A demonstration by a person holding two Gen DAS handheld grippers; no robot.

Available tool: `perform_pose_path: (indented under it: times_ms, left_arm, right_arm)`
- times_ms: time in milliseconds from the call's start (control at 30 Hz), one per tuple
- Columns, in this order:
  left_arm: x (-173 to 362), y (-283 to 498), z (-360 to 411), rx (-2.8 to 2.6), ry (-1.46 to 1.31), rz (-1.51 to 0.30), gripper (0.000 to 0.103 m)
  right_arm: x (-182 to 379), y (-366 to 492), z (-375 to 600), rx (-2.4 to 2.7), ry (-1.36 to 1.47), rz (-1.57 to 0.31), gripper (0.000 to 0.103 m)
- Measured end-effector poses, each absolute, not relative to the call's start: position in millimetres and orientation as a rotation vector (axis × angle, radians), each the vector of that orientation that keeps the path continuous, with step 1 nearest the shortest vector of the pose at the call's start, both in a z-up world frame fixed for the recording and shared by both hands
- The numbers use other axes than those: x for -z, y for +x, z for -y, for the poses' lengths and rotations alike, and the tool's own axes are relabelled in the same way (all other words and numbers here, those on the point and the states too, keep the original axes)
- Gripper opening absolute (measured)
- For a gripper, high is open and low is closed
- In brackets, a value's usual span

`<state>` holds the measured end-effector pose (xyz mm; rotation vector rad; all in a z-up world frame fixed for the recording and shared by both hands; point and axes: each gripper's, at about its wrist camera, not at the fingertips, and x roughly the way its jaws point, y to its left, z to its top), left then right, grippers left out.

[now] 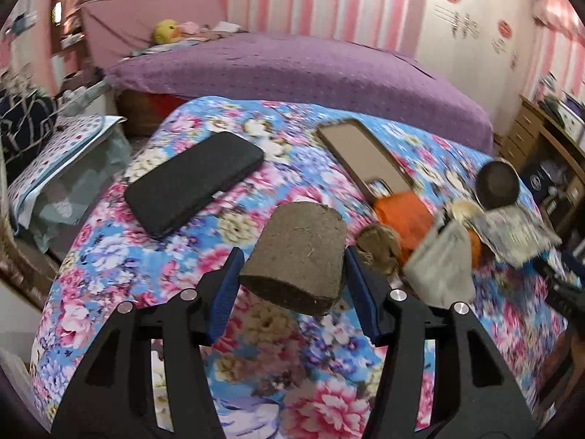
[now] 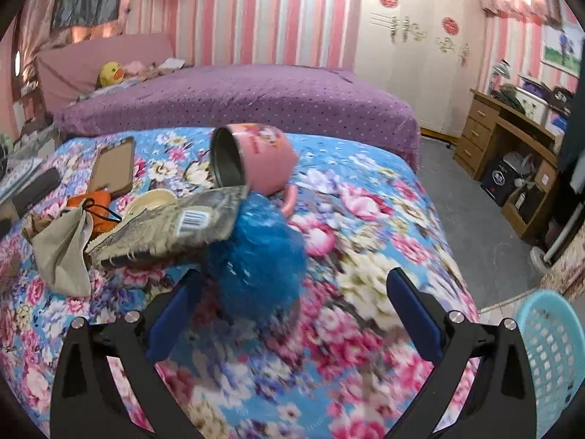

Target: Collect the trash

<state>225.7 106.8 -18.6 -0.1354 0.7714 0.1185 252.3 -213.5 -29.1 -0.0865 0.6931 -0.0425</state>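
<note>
Jaws of the left gripper point(image 1: 290, 278) are clamped on a brown cardboard tube point(image 1: 298, 256), lifted clear for binning. Right gripper point(image 2: 292, 314) is spread wide, empty, before blue plastic wrap point(image 2: 261, 263); beyond the wrap lies a pink mug point(image 2: 256, 153).
</note>
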Motion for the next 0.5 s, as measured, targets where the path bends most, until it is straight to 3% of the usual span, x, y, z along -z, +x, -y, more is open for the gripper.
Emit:
perform_pose_path:
  times_ms: [33,67,167,267,500]
  left_arm:
    - [18,227,-108,-0.126,-0.135,-0.768,0.055]
    - [18,227,-108,-0.131,-0.134,-0.766,0.055]
    - [17,229,-108,-0.137,-0.138,-0.764,0.055]
    - [15,229,-103,-0.131,-0.131,-0.758,0.055]
    - [4,218,-92,-0.114,-0.125,-0.703,0.055]
  right_arm:
    - [31,255,210,0.033,-0.098,-0.705,0.090]
    - [35,259,206,0.011,-0.113,-0.728,0.072]
    - [36,260,207,-0.039,-0.092,-0.739,0.037]
    - [31,252,218,-0.047,-0.038,-0.709,0.027]
    - [15,221,256,-0.002,0.034,-0.647,0.026]
